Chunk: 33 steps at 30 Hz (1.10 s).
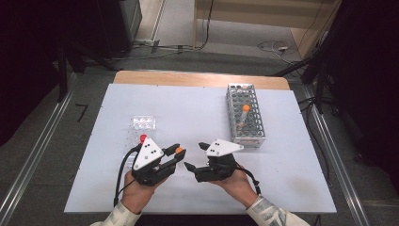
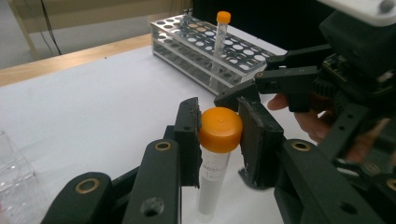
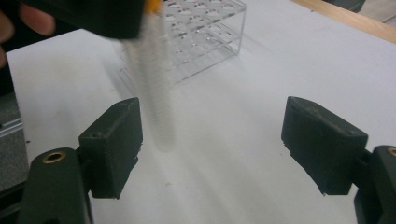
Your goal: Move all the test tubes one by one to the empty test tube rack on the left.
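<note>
Tube (image 2: 213, 175) is clamped at its orange cap (image 2: 220, 129) by left claw (image 2: 218, 135), held upright above tabletop (image 1: 197, 117). Right claw (image 3: 212, 144) is spread wide, empty, apparently clear for the handover. Rack (image 1: 246, 115) stands beyond.

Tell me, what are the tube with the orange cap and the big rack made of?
The tube looks like clear or frosted plastic, with printing on its side. Its orange cap looks like smooth matte plastic. The rack is probably metal or grey plastic: silvery sheets full of round holes.
</note>
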Motion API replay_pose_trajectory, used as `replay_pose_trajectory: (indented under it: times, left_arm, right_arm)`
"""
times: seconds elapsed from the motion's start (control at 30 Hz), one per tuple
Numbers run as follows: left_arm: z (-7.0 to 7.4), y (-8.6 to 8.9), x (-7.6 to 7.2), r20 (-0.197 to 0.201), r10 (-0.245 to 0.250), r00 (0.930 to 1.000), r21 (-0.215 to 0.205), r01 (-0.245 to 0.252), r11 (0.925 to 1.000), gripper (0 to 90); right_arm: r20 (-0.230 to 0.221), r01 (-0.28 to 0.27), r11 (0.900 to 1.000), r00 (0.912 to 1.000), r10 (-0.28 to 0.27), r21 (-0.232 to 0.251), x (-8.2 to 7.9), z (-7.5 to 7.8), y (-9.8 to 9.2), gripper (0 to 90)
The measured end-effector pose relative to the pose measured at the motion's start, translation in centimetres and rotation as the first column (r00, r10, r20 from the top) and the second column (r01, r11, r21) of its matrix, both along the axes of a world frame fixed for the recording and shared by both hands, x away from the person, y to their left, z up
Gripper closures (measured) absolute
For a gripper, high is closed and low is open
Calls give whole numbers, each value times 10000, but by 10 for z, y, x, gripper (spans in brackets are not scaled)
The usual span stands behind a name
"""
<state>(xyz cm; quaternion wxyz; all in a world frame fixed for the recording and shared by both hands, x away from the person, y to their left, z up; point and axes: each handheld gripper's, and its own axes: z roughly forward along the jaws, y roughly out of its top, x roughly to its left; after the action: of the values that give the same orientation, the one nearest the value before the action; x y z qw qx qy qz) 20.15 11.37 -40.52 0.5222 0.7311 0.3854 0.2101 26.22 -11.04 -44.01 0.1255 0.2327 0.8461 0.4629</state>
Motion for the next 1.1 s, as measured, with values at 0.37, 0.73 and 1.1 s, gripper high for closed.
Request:
replay_pose_trajectory:
  times: [0.37, 0.73, 1.1]
  left_arm:
    - [11, 35, -12, -241, 366, 9990, 103, -363, 9993, 701]
    - [19, 66, -25, -353, 1096, 9934, 231, -1088, 9938, 701]
    - [36, 104, -31, 28, 2417, 9704, -65, -2416, 9703, 702]
  right_arm:
    - [-79, 511, 9986, 9987, -510, 143, 7, 3, -21, 188]
    - [-94, 973, 9950, 9952, -971, 214, 13, 3, -31, 198]
    - [-58, 1149, 9930, 9934, -1147, 276, 14, 4, -35, 206]
